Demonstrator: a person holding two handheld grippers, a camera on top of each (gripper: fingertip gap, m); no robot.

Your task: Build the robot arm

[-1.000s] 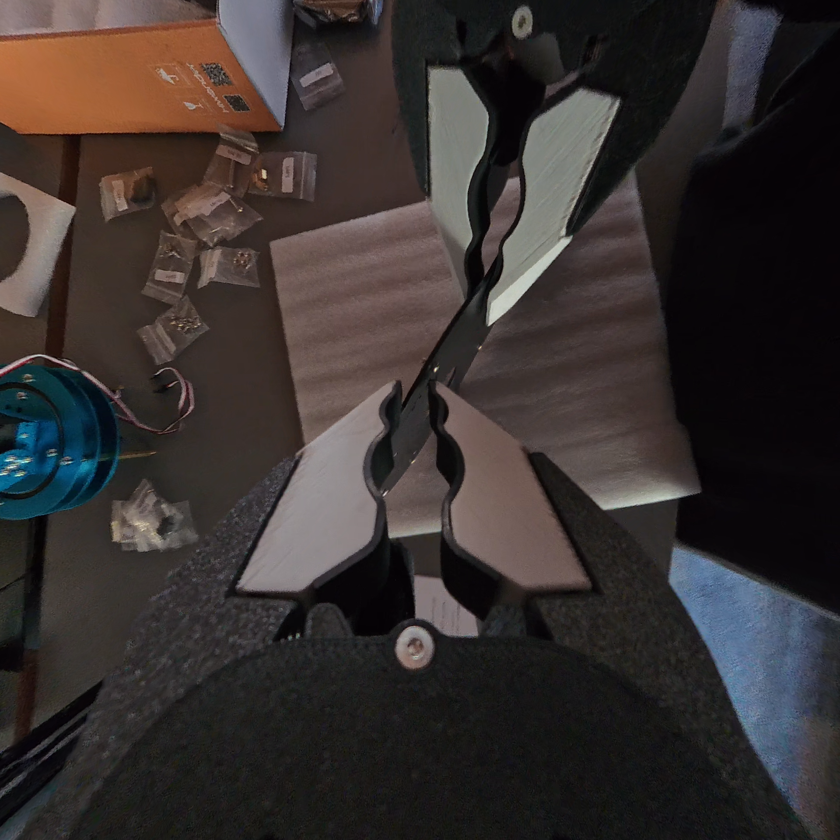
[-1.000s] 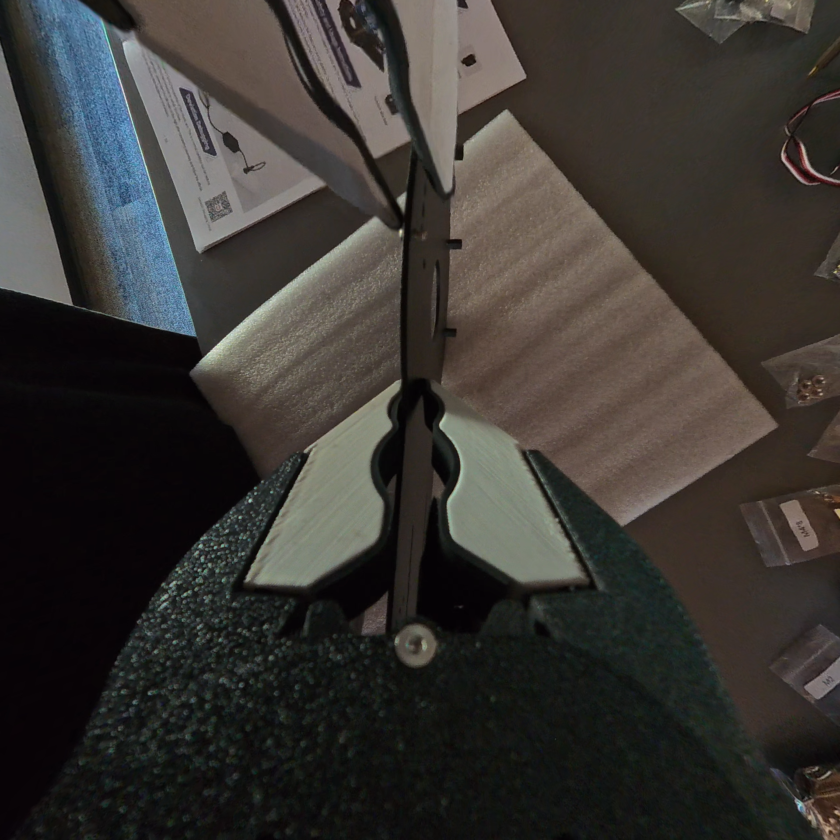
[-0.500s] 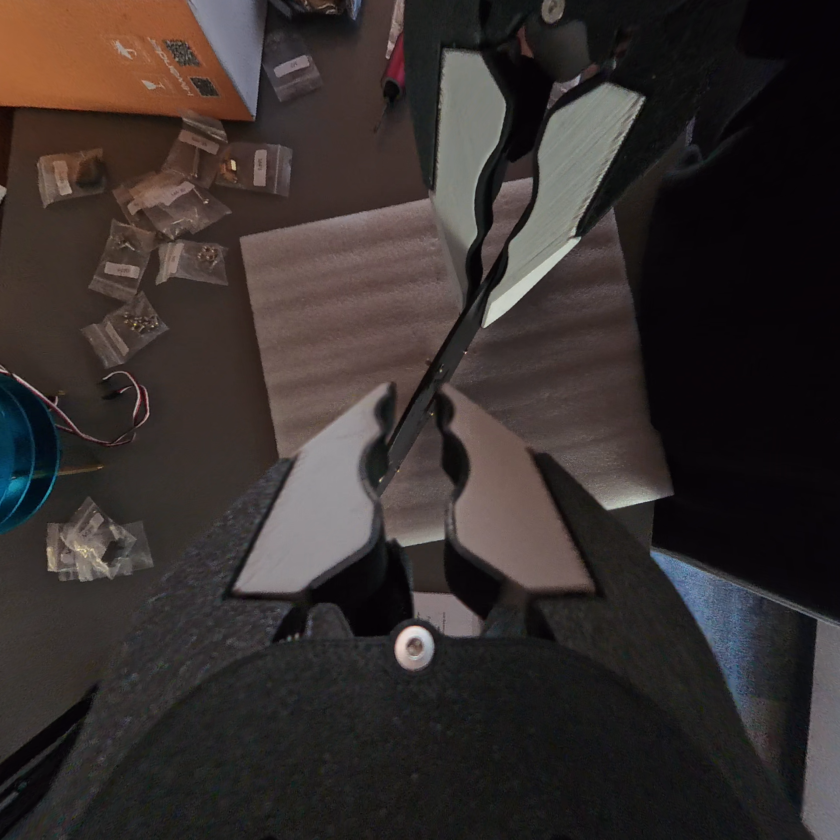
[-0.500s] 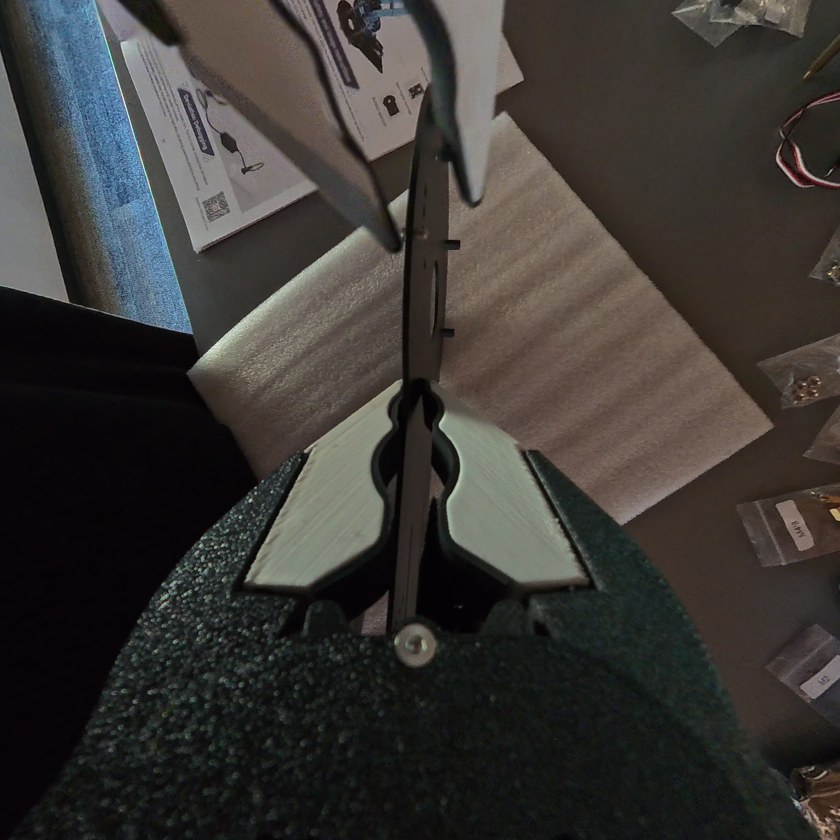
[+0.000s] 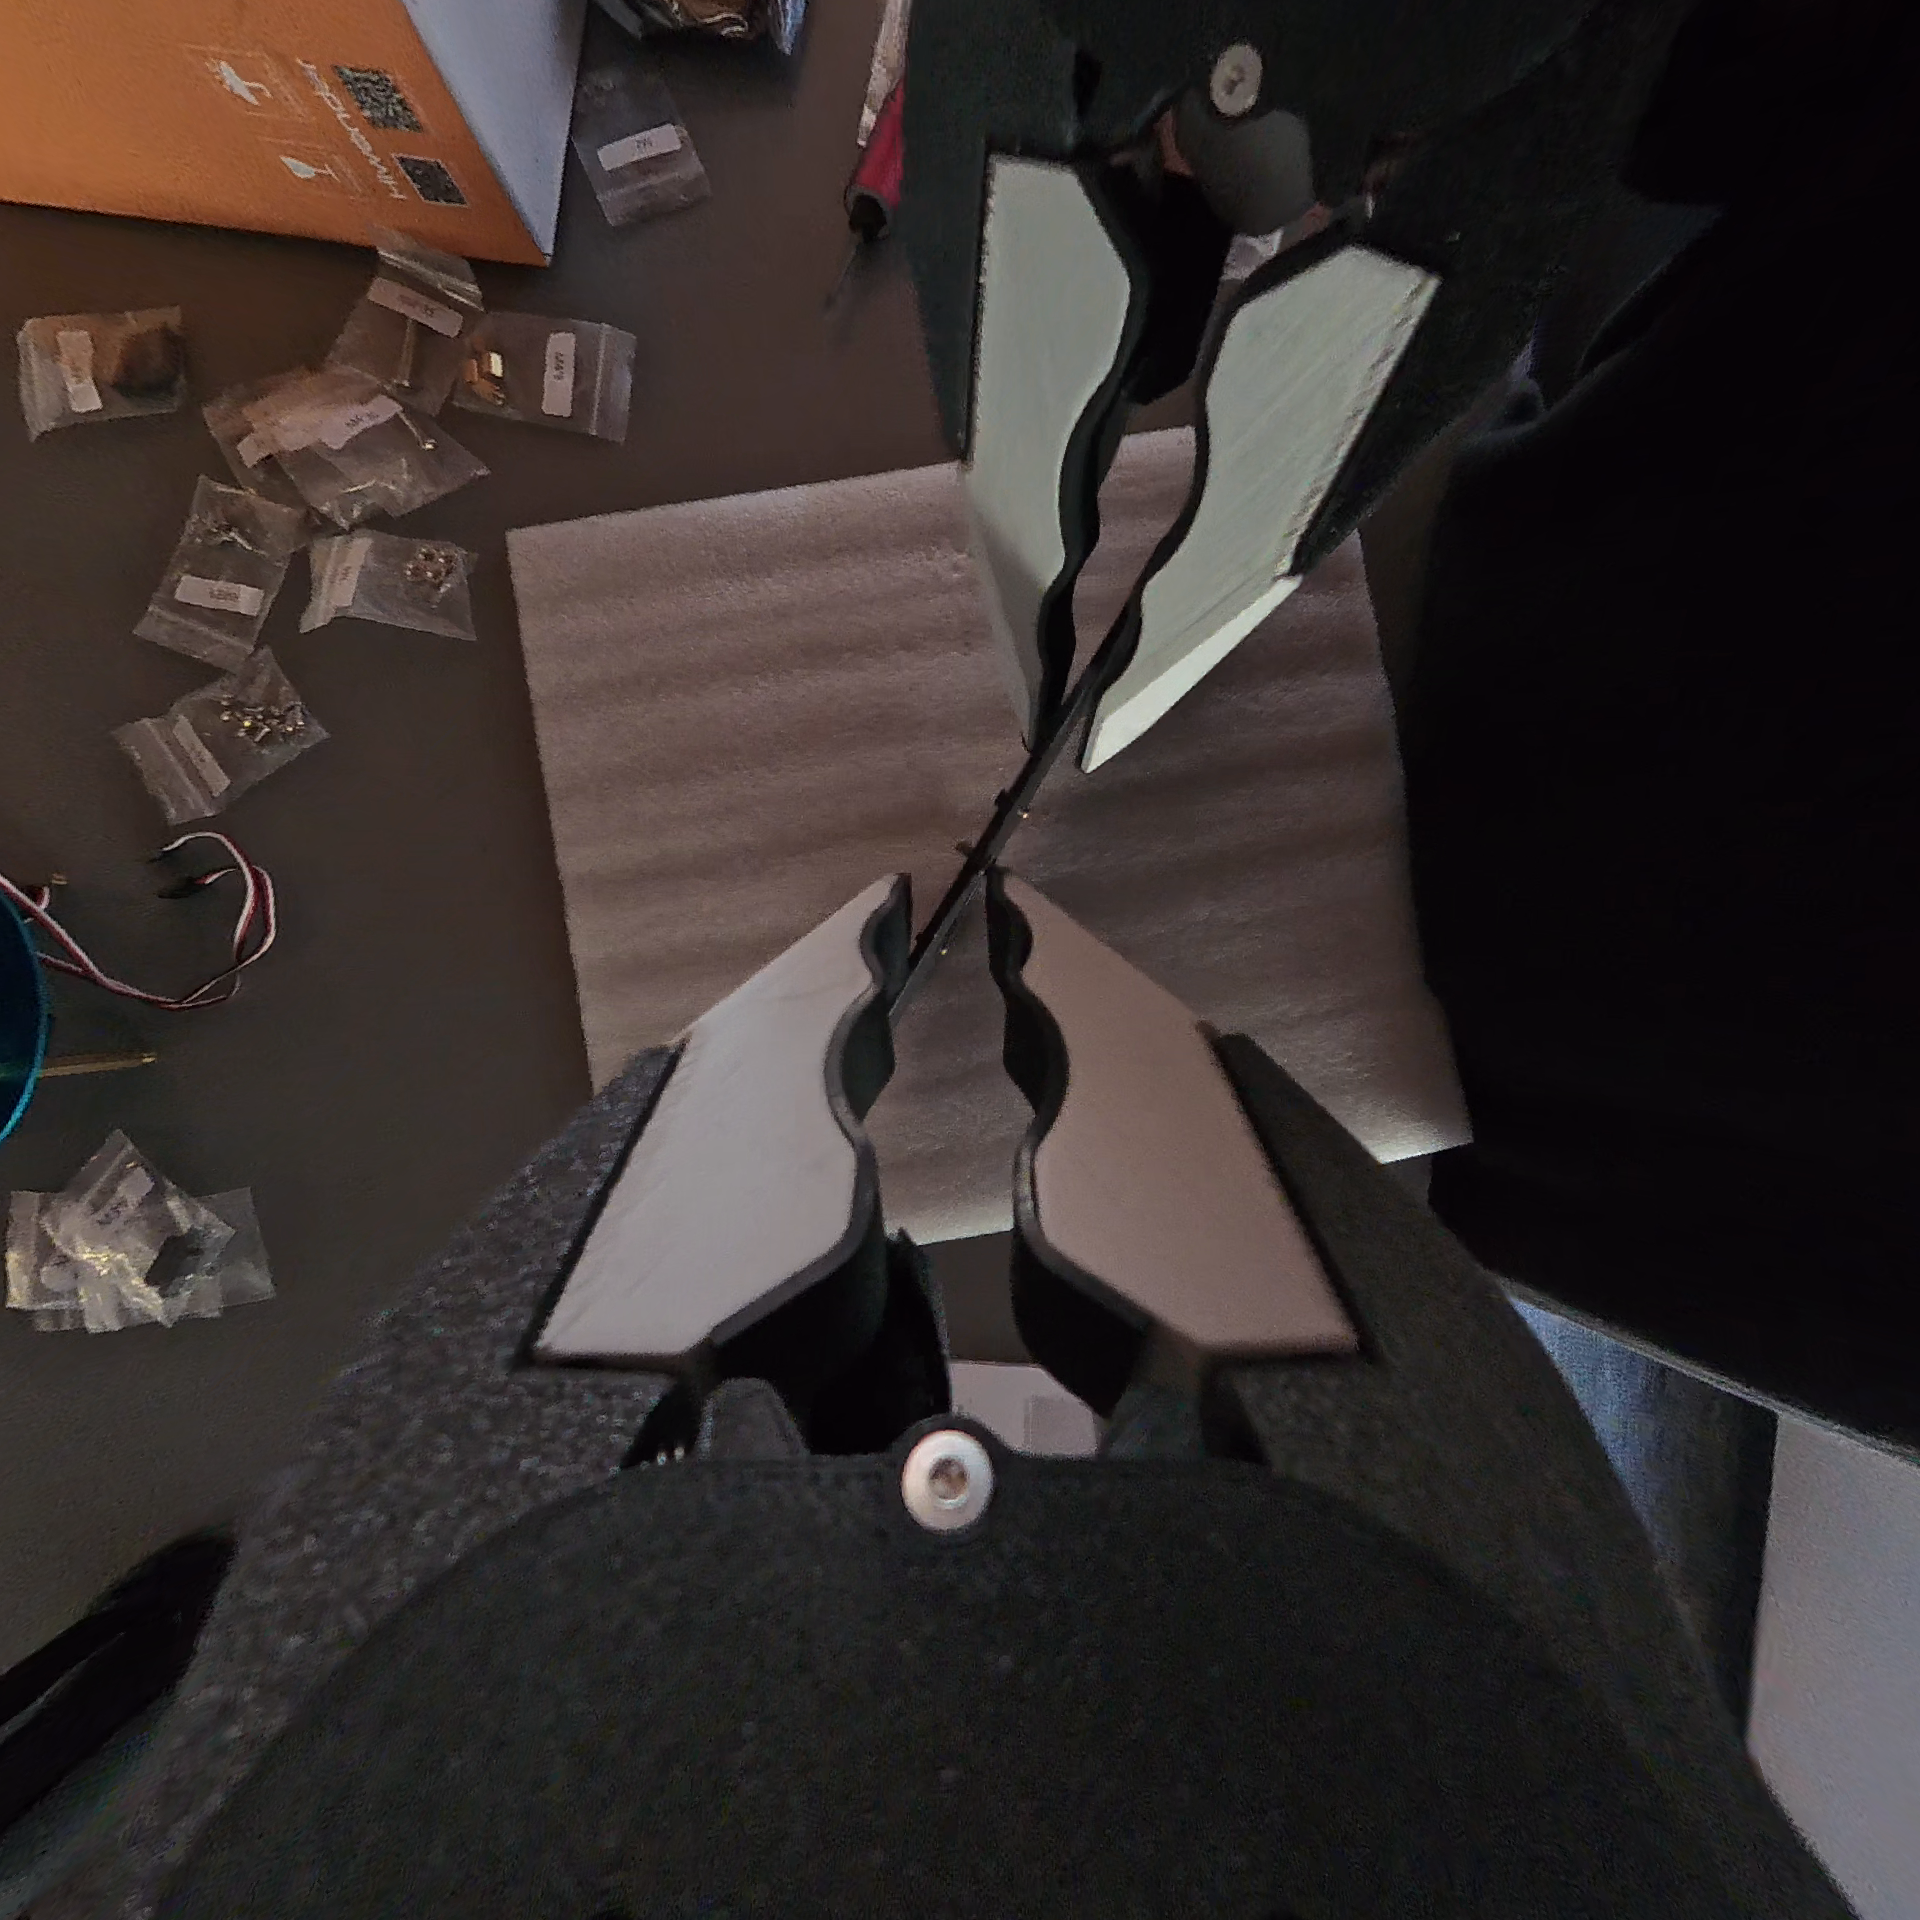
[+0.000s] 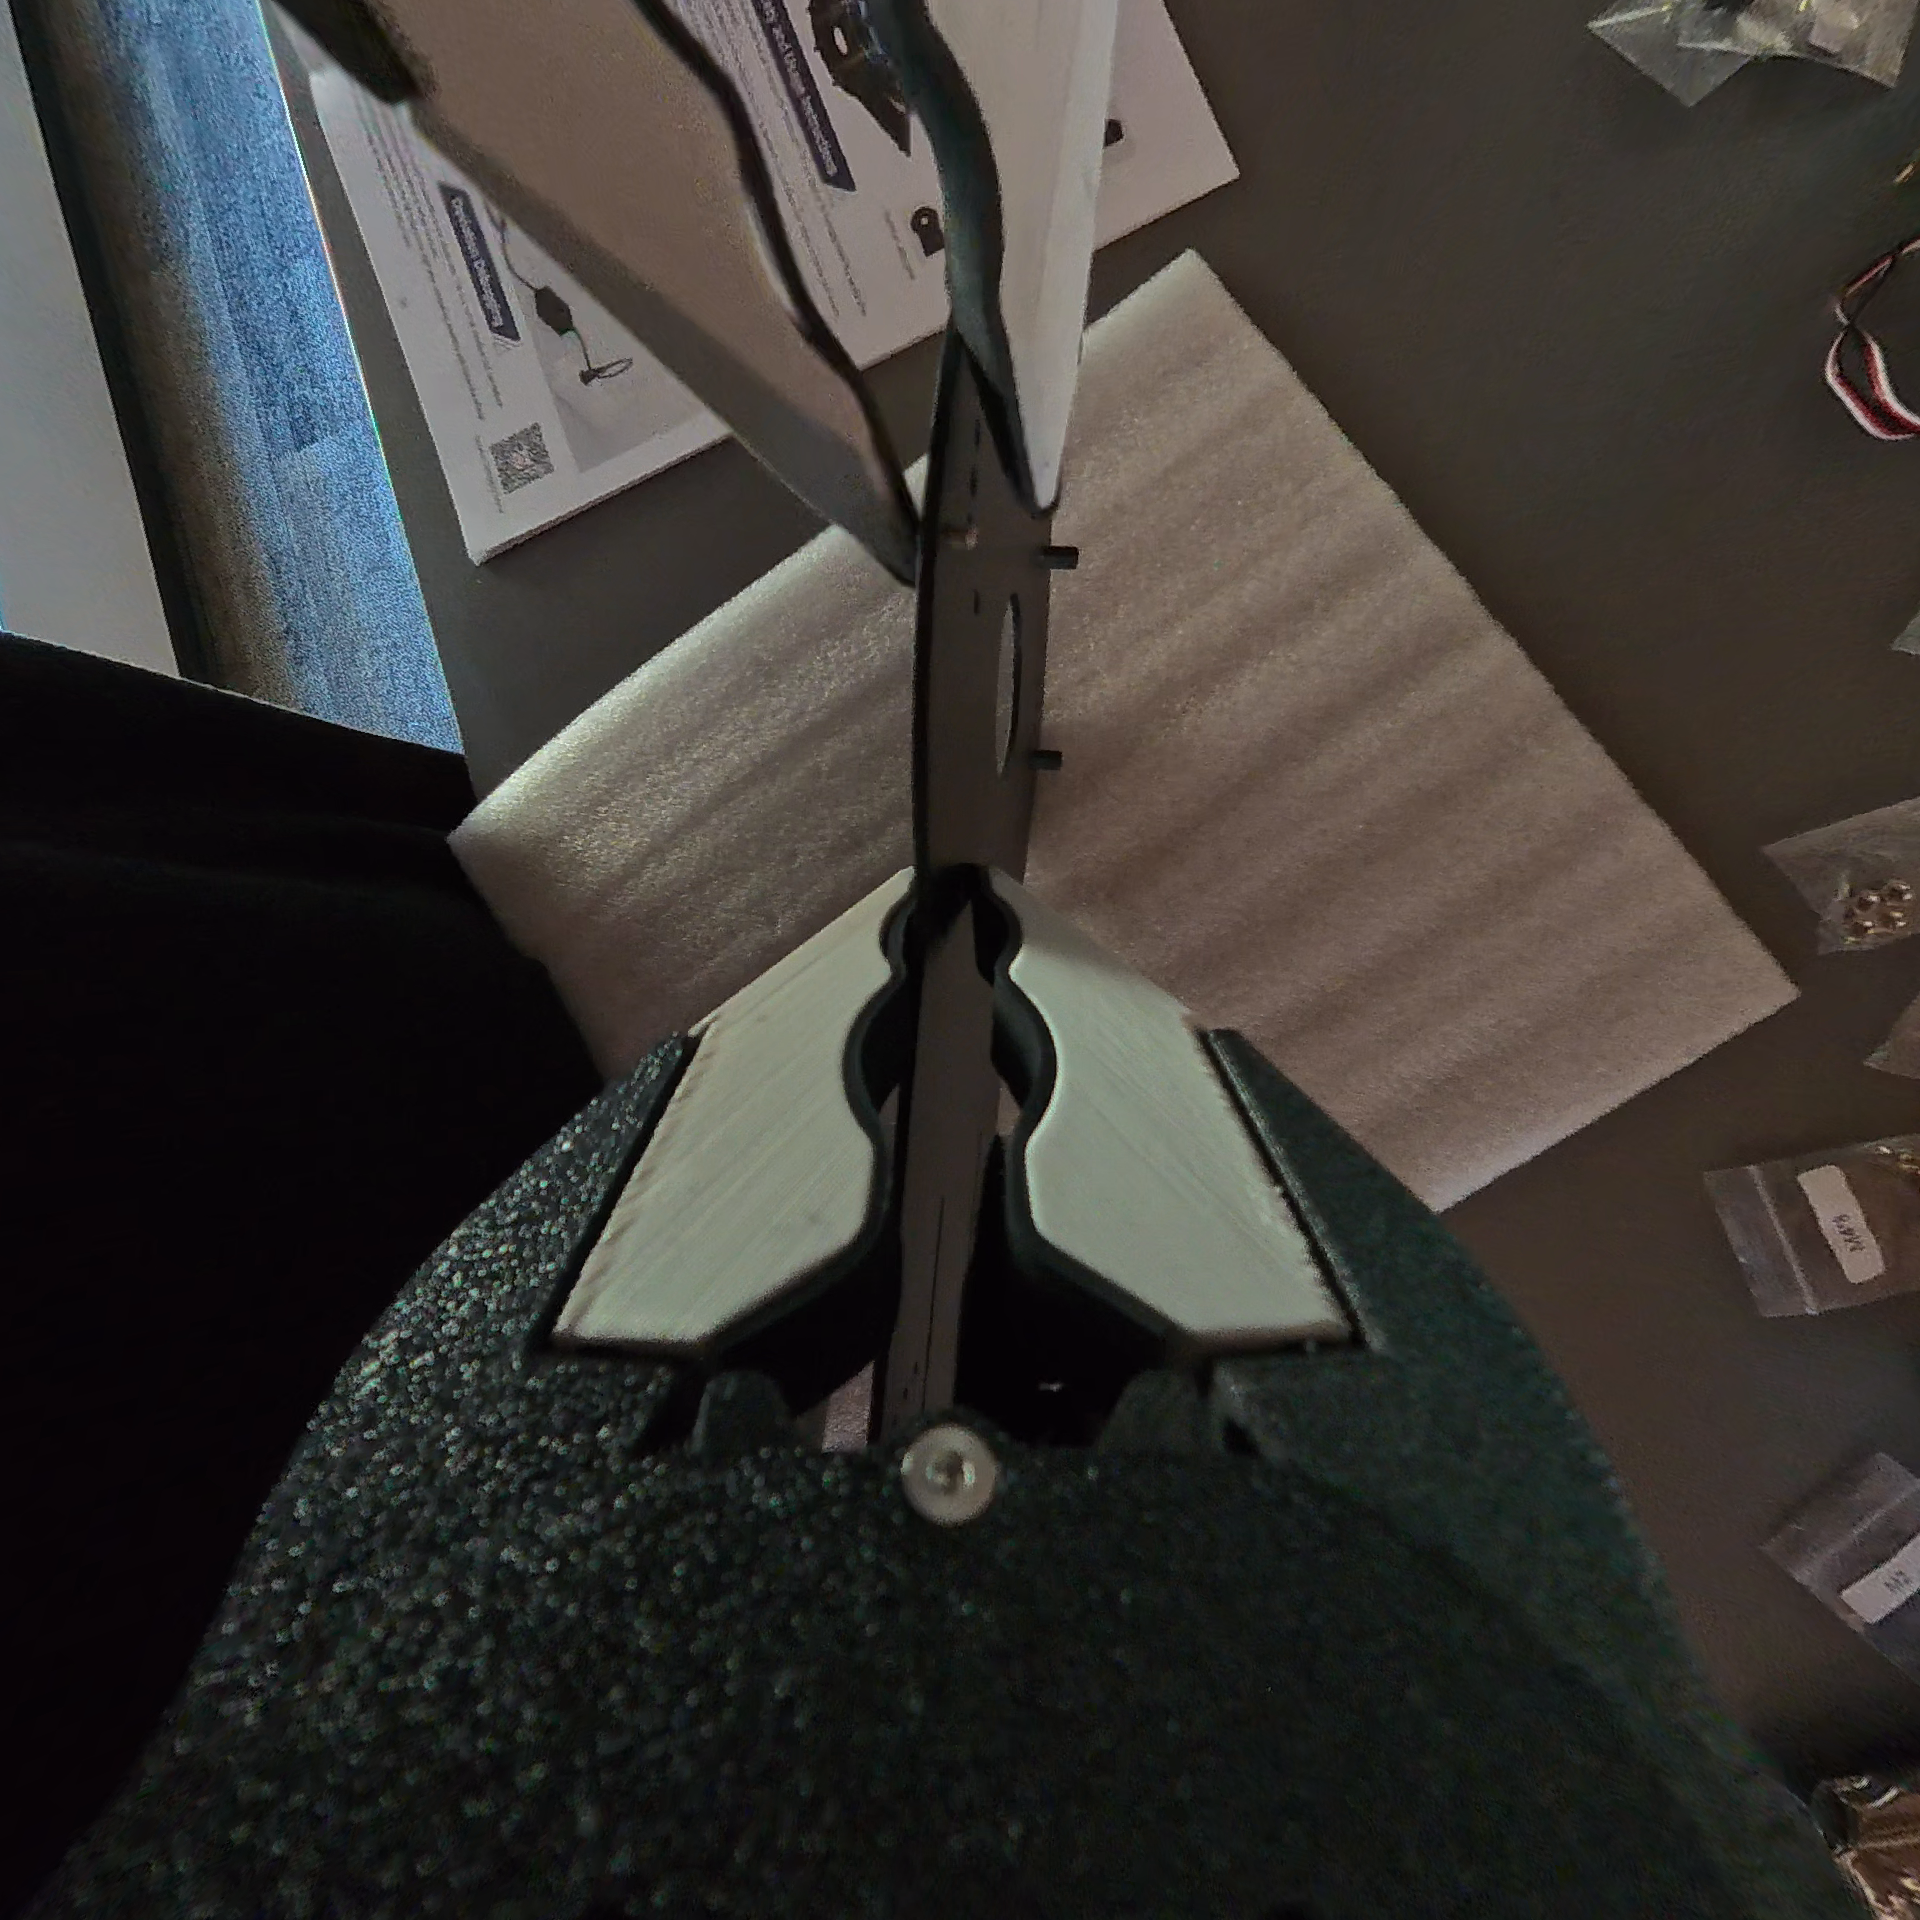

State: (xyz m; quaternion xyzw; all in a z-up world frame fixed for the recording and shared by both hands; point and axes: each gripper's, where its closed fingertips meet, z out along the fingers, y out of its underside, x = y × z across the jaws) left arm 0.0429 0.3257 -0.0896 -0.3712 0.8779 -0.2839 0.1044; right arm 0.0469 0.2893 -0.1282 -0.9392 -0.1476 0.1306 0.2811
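A thin black flat plate [image 6: 971, 707] with an oval hole and small side pegs is held edge-up above a white foam sheet [image 6: 1351, 779]. My right gripper [image 6: 961, 878] is shut on its near end. My left gripper [image 5: 945, 881] faces it from the opposite side, its jaws slightly open around the plate's other end [image 5: 997, 831], with a small gap on each side. In the left wrist view the right gripper [image 5: 1065, 743] shows at the top, clamped on the plate. In the right wrist view the left gripper [image 6: 971, 530] shows at the top, jaws apart.
On the dark table lie several small clear bags of hardware [image 5: 312, 436] [image 6: 1829, 1226], an orange box [image 5: 208, 104], a blue round part [image 5: 16, 1029] with red-white wires [image 5: 208, 935], and a printed instruction sheet [image 6: 582, 343]. A person's dark clothing [image 5: 1662, 727] is beside the foam. Left tips to right tips: about 6 cm.
My left gripper's jaws have opened from the plate's end and let it go. The right gripper keeps its hold. Both views have shifted a little over the table.
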